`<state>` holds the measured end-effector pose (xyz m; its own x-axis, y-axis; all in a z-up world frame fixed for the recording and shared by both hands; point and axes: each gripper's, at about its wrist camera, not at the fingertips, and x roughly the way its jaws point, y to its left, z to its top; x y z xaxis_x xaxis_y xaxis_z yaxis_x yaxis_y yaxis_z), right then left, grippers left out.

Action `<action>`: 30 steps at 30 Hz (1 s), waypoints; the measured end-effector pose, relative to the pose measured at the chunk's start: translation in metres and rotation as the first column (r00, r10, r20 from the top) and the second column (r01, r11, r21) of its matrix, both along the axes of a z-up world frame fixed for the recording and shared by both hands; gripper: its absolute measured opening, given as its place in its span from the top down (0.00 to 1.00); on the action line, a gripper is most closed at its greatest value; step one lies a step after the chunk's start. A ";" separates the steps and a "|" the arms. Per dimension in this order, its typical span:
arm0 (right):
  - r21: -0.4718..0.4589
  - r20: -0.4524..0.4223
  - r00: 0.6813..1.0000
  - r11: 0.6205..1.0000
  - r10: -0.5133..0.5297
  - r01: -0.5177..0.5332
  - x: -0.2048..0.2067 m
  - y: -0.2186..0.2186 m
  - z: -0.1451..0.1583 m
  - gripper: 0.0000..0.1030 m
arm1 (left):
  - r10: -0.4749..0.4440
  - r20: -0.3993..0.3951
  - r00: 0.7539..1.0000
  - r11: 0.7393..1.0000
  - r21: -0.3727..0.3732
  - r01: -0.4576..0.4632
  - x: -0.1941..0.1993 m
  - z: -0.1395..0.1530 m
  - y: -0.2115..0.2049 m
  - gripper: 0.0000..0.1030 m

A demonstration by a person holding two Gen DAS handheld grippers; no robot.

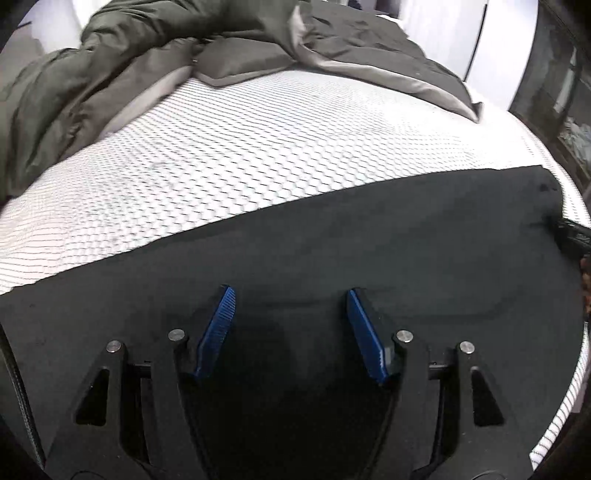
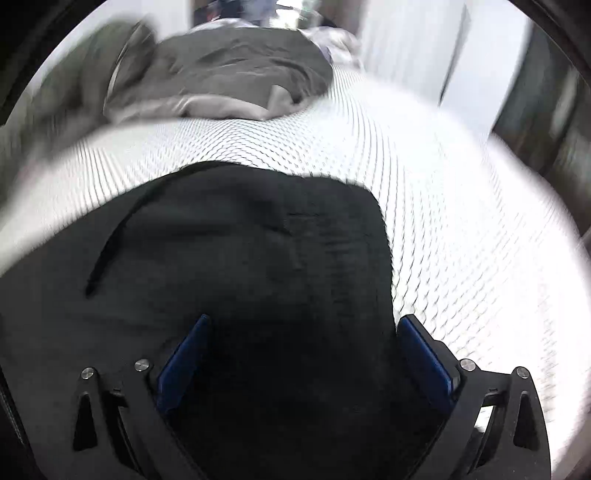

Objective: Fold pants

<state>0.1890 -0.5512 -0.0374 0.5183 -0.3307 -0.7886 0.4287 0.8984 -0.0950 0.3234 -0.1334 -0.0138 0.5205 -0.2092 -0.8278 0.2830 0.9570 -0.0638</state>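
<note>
Black pants (image 1: pixel 332 251) lie flat on the white honeycomb-patterned mattress (image 1: pixel 240 147). In the left wrist view my left gripper (image 1: pixel 290 295) hovers over the cloth; its blue pads (image 1: pixel 218 328) stand apart and pinch nothing. The right wrist view is blurred. There the pants (image 2: pixel 240 251) show a curved pocket slit (image 2: pixel 107 251) and end in a rounded edge at the right. My right gripper (image 2: pixel 304 321) is open above that end, with its right finger by the cloth's edge. A dark object (image 1: pixel 570 236) at the pants' far right corner may be the right gripper.
A crumpled olive-grey duvet (image 1: pixel 110 62) and a dark pillow (image 1: pixel 240 62) fill the back of the mattress. A white wall or door (image 1: pixel 461 33) and dark furniture (image 1: pixel 561 92) stand beyond the bed's right side. Bare mattress (image 2: pixel 461 240) shows right of the pants.
</note>
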 end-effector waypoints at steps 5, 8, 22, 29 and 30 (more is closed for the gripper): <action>-0.225 0.055 0.998 0.974 -0.029 0.041 -0.009 0.045 0.044 0.02 | 0.016 0.033 0.999 0.999 -0.045 -0.015 0.000 0.016 -0.005 0.41; -0.199 0.149 0.988 0.980 0.041 -0.011 -0.004 0.074 0.062 0.02 | 0.000 0.048 0.999 0.999 -0.038 0.002 0.000 0.020 -0.017 0.41; -0.131 -0.062 0.955 0.946 0.291 -0.297 0.067 0.147 -0.013 0.03 | -0.024 0.008 1.000 0.999 -0.042 0.024 0.014 -0.007 -0.025 0.39; -0.167 -0.026 0.998 0.984 -0.060 0.055 0.040 0.062 -0.008 0.03 | -0.004 0.018 1.000 1.000 -0.008 0.004 0.014 -0.006 -0.028 0.37; -0.185 -0.029 0.998 0.981 -0.057 0.051 0.042 0.068 -0.005 0.03 | 0.012 0.017 1.000 1.000 0.004 -0.012 0.013 -0.003 -0.029 0.37</action>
